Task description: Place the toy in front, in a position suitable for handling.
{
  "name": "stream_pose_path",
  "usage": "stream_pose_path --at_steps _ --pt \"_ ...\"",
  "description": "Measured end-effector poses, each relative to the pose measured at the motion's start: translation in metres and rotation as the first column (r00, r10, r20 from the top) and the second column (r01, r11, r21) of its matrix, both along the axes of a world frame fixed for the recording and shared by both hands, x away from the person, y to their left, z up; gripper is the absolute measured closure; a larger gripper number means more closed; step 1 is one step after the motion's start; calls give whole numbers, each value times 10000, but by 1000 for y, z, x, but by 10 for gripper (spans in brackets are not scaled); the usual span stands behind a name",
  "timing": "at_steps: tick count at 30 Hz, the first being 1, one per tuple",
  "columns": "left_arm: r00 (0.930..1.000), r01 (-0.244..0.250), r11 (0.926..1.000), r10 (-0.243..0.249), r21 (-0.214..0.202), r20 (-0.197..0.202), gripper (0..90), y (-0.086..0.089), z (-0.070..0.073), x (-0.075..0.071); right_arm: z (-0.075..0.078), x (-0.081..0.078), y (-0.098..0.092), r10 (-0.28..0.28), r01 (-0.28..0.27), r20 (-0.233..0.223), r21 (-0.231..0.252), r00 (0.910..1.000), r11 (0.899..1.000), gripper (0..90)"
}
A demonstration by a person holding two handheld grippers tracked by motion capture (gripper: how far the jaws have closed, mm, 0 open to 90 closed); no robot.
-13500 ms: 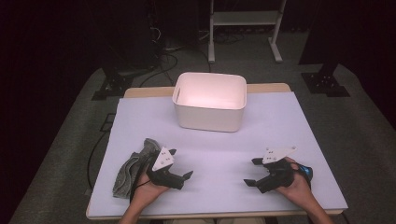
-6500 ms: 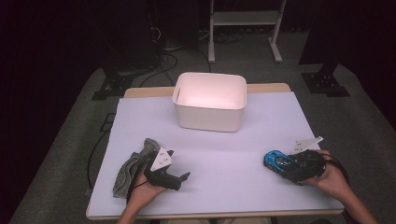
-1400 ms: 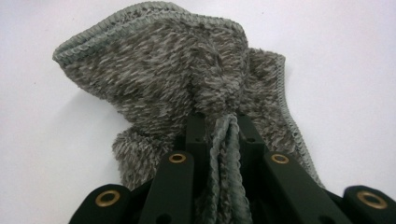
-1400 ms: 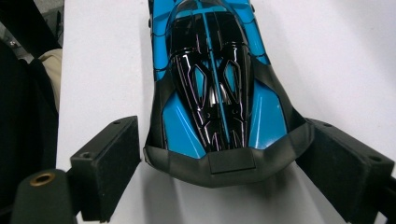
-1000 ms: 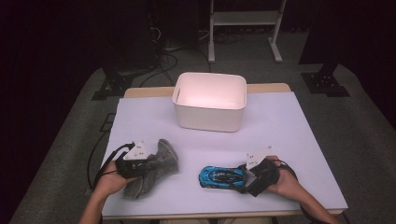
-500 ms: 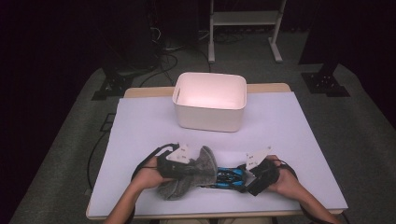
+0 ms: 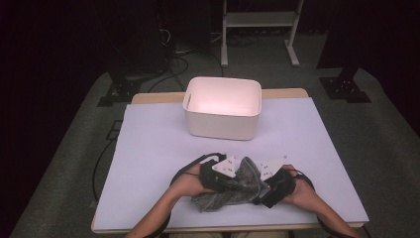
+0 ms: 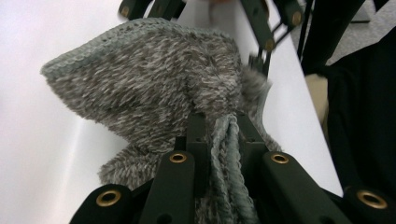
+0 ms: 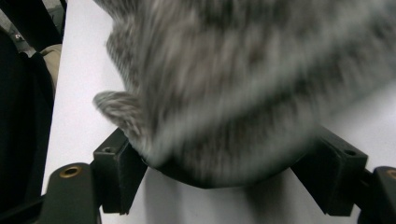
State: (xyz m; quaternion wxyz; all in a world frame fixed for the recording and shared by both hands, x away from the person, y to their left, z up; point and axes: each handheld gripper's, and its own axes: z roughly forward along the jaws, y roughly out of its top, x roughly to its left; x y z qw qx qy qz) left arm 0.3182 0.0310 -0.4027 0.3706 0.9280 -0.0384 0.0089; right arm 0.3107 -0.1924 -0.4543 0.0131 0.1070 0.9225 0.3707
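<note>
The left gripper [image 7: 236,182] clenches a bunched edge of the grey cloth [image 7: 233,187]. The cloth lies crumpled between both grippers, its long axis running from one to the other, draped over the spread-jawed right gripper [image 7: 260,191].

Table [image 7: 148,148] with pale lavender top, wooden edge at far side. White bin [image 7: 223,106] stands near far middle. Grey fuzzy cloth [image 7: 233,186] lies near front edge.
</note>
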Motion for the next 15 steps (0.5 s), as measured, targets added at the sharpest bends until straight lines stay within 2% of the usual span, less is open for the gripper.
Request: stream_pose_path --at_steps 4,7,10,15 --pt "9996 277 9996 -277 28 -105 798 -19 -3 2 -1 0 0 8 -8 43 59 10000 10000 225" --pt "9990 428 9989 -426 193 -93 799 -25 -5 4 -1 1 -1 70 -70 86 54 9999 10000 225" --pt "9992 392 9990 -392 211 25 799 -23 -3 5 -1 1 -2 26 -26 30 90 10000 10000 227" --pt "9999 44 9996 -47 276 98 798 -6 -1 7 -1 1 2 60 -60 44 44 10000 10000 228"
